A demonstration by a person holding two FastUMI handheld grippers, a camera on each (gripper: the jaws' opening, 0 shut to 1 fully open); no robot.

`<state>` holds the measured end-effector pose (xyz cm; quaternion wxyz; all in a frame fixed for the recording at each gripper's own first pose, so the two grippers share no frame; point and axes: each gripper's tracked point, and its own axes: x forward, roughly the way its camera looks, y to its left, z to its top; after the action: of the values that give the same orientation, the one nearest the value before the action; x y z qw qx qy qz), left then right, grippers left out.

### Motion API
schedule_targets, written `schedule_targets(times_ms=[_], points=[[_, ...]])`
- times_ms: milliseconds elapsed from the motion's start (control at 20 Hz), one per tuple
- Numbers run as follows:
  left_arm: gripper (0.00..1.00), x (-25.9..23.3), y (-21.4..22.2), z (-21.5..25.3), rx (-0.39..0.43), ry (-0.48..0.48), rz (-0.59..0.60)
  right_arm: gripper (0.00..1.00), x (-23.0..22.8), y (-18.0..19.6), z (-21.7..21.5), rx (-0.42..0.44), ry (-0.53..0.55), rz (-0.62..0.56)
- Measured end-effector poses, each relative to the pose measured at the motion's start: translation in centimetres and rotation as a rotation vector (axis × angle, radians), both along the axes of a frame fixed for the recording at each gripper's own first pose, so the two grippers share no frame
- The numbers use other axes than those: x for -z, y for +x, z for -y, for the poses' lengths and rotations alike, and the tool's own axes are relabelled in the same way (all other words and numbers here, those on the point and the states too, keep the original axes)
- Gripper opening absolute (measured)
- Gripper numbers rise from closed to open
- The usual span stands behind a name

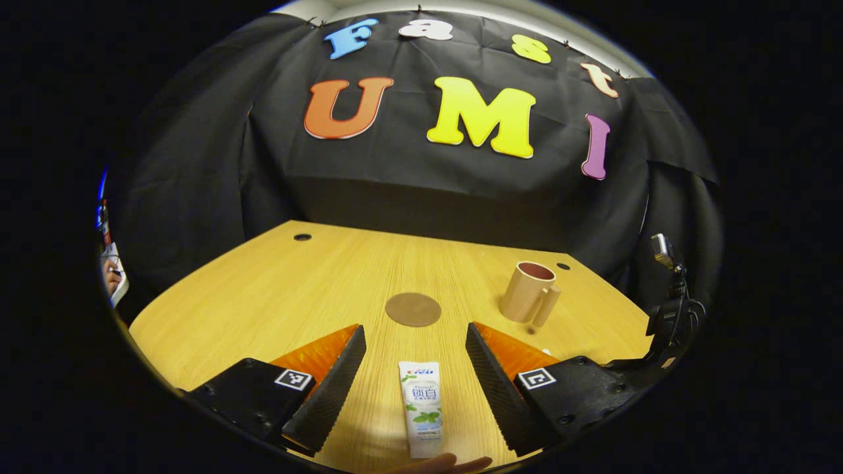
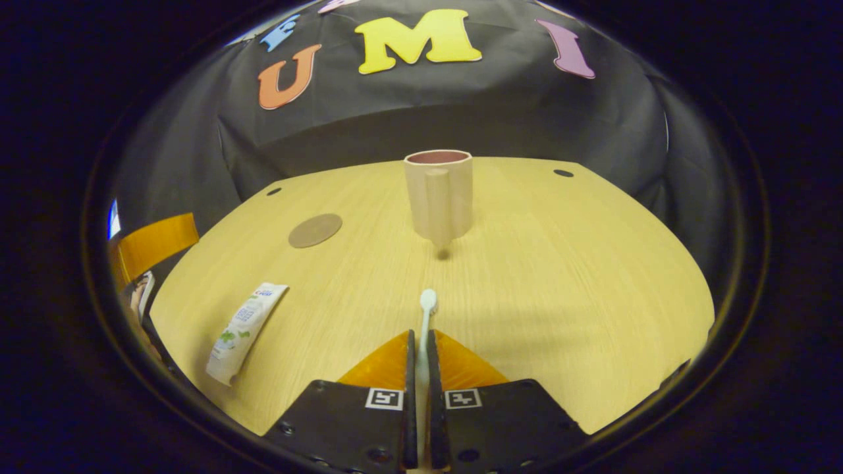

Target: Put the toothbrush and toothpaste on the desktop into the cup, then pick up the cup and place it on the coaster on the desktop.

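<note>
Left gripper (image 1: pixel 416 368): fingers are held wide apart, with the toothpaste (image 1: pixel 421 407) lying flat on the desktop (image 1: pixel 276 289) between them, untouched by either.
Right gripper (image 2: pixel 419 368): fingers are brought together and clamped on the toothbrush (image 2: pixel 425 316), whose white head projects forward above the wood.
Seen from the left gripper view: a fingertip (image 1: pixel 448 465) is caught at the bottom edge, just below the tube.
Seen from the right gripper view: the toothbrush is shown; the toothpaste (image 2: pixel 244 322) lies far left near the table edge.
Cup (image 2: pixel 440 197): beige, pinkish inside, upright, handle turned toward the right gripper, well apart from the toothpaste.
Coaster (image 1: pixel 413 309): a flat brown disc, bare, left of the cup (image 1: pixel 529 293).
</note>
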<state>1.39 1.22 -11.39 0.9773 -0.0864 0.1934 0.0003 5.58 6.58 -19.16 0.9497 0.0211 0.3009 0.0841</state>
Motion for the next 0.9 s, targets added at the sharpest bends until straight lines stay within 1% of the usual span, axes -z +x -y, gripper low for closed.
schedule_targets(times_ms=[50, 100, 150, 200, 250, 350, 500, 550, 750, 850, 900], points=[[0.98, 1.0, -0.3, 0.2, 0.009, -0.013, -0.048, 0.08, 0.0, -0.2, 0.1, 0.002, 0.027, -0.001], [0.97, 1.8, -0.4, 0.4, 0.021, -0.023, -0.090, 0.03, -0.1, -0.2, 0.0, 0.001, 0.035, -0.004], [0.95, 2.6, -0.5, 0.6, 0.031, -0.030, -0.124, 0.05, -0.4, -0.2, 0.1, -0.005, 0.045, -0.001], [0.94, 3.2, -0.8, 0.9, 0.044, -0.034, -0.156, 0.01, -0.1, -0.2, 0.1, -0.009, 0.054, 0.000], [0.94, 3.7, -1.2, 1.2, 0.056, -0.034, -0.186, 0.01, -0.1, -0.2, 0.1, -0.018, 0.056, 0.007], [0.93, 4.4, -1.5, 1.5, 0.063, -0.020, -0.234, 0.01, -0.2, -0.6, -0.4, -0.049, 0.081, 0.027], [0.91, 5.2, -2.3, 0.9, 0.049, 0.041, -0.289, 0.01, -0.6, -1.0, -0.3, -0.070, 0.106, 0.070], [0.90, 5.3, -2.6, 1.0, 0.051, 0.046, -0.306, 0.01, -1.0, -1.0, -0.1, -0.072, 0.107, 0.086], [0.89, 7.2, -4.3, 2.1, 0.070, 0.035, -0.423, 0.01, -2.5, -1.2, 1.1, -0.063, 0.087, 0.161], [0.89, 7.9, -4.5, 2.3, 0.056, 0.017, -0.473, 0.01, -2.9, -1.5, 1.1, -0.067, 0.087, 0.183], [0.89, 8.2, -4.3, 2.7, 0.065, 0.007, -0.487, 0.01, -3.0, -1.6, 1.2, -0.068, 0.086, 0.190]])
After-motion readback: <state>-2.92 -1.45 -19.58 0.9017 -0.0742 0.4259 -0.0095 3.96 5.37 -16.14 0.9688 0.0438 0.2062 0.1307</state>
